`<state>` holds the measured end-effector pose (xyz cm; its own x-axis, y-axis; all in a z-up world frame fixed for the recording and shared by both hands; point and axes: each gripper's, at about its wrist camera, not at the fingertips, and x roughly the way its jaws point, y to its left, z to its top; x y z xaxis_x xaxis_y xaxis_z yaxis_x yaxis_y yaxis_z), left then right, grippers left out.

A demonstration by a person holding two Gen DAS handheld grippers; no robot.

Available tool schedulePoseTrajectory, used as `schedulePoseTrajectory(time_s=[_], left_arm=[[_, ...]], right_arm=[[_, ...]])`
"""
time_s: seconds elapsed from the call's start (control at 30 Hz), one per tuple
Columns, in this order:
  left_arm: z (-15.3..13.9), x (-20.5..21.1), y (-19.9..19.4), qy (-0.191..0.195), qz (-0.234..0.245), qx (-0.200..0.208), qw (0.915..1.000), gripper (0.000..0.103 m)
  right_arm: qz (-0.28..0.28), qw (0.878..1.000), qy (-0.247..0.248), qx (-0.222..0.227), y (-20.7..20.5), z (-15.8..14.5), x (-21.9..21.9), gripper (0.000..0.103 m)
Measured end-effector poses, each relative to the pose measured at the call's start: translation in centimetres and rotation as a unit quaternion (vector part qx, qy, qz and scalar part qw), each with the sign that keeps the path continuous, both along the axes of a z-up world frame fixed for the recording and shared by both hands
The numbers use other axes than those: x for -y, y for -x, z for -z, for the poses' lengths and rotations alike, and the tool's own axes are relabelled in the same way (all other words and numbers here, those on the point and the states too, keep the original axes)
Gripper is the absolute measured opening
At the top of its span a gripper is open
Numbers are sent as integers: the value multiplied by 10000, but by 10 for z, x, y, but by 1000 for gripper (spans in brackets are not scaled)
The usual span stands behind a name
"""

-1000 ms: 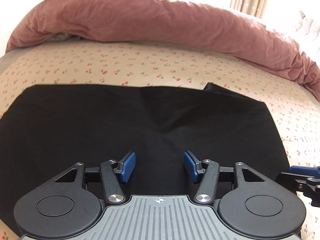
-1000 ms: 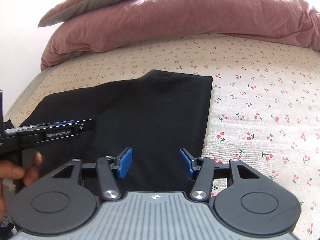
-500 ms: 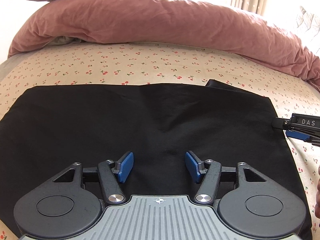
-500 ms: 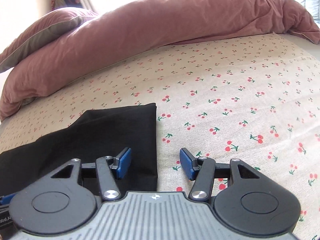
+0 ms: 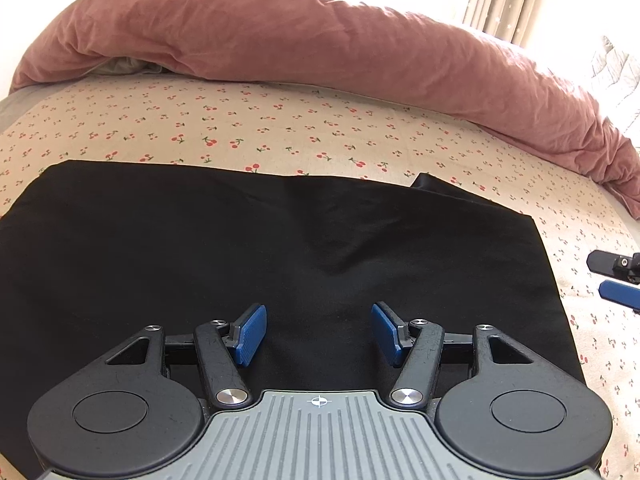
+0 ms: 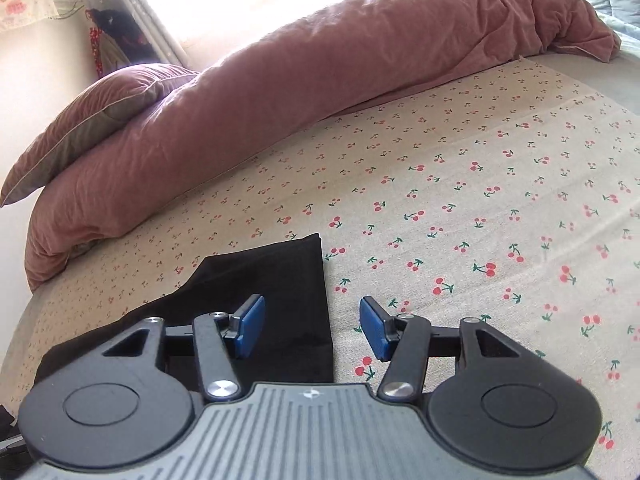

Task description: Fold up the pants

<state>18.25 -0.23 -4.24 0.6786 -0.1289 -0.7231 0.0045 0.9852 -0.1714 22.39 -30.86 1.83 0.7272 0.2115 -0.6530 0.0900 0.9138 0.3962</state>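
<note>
I found the black pants lying folded flat on the cherry-print bedsheet, in front of the pink duvet. My left gripper was spread empty above the pants. My right gripper was also spread, straddling their right edge.

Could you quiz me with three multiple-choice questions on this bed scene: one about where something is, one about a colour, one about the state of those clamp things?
1. Where do the black pants lie?
A. On the cherry-print sheet
B. On top of the pink duvet
C. On the floor

2. What colour are the pads on the fingers?
A. Red
B. Blue
C. White

3. What state are the left gripper and right gripper in?
A. Both shut on the pants
B. One shut, one open
C. Both open, holding nothing

Answers: 1 A, the pants are spread flat on the sheet, in front of the duvet. 2 B, the ribbed pads are blue. 3 C, each pair of fingers stands apart with nothing between.
</note>
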Motion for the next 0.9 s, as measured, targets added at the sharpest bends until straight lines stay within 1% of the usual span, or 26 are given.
schedulePoseTrajectory(time_s=[0.07,0.13,0.2,0.27,0.33,0.43,0.47,0.5,0.53,0.6,0.63,0.73,0.8,0.87,0.9], left_arm=[[-1,-4,-3,37,20,53,10000,59],[1,-14,-11,68,-4,36,10000,59],[3,-27,-21,255,-4,48,9997,60],[2,-37,-33,395,2,-6,9992,60],[0,-43,-41,425,-55,74,9991,61],[-1,-51,-39,735,-230,72,9970,60],[-2,-50,-34,815,-224,61,9964,61],[-4,-46,-30,822,-119,66,9965,61],[-7,-41,-25,756,-2,95,9971,61],[-12,-26,-14,446,193,228,9986,61],[-15,-19,-9,289,301,282,9987,61],[-17,4,9,105,627,269,9976,62],[-17,18,22,-53,841,250,9961,63],[-15,32,34,-328,961,228,9946,63],[-13,37,39,-481,1003,179,9936,63]], right_arm=[[-156,9998,49,-96,5,0,-9,50],[-408,9986,284,-206,12,-2,-25,49],[-566,9969,454,-299,20,-3,-37,49],[-657,9962,434,-364,30,-3,-45,49],[-720,9959,401,-384,39,-3,-53,49],[-947,9930,531,-459,54,-2,-70,49],[-991,9922,613,-450,58,-2,-74,49],[-1001,9915,696,-445,64,-3,-78,49],[-983,9917,689,-462,68,-3,-78,49],[-936,9923,636,-510,80,-3,-77,49],[-900,9919,711,-536,86,-3,-78,50],[-742,9898,1025,-648,105,1,-74,50],[-549,9917,920,-717,116,2,-64,50],[-349,9931,780,-804,128,5,-51,50],[-279,9927,807,-848,133,7,-47,50]])
